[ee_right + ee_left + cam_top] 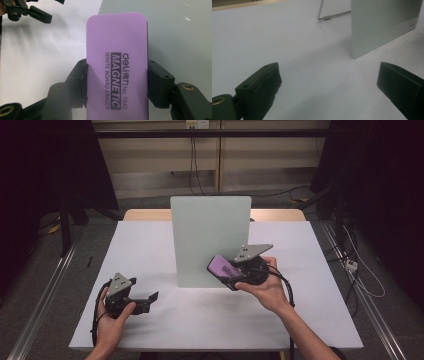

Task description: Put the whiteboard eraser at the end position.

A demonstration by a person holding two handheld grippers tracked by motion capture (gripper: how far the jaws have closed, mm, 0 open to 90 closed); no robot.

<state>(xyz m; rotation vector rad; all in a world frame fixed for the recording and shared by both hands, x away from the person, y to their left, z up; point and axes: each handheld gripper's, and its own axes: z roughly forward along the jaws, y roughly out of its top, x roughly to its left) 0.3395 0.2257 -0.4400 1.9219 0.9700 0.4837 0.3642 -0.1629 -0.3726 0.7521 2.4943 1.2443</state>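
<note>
A purple whiteboard eraser (223,267) (116,65) labelled "MAGNETIC WHITE BOARD ERASER" sits between the jaws of my right gripper (231,272) (117,80), which is shut on its long sides. The eraser is held against the lower right face of a pale green-white board (210,240) (162,37) that stands upright on the table. My left gripper (150,299) (329,82) rests low over the table at the front left, jaws wide apart with nothing between them, pointing toward the board (382,25).
The table is covered by a white sheet (150,250). A metal wire stand (329,17) props the board from behind. The wooden table edge (145,214) shows at the back. Cables trail on the floor to the right (360,270).
</note>
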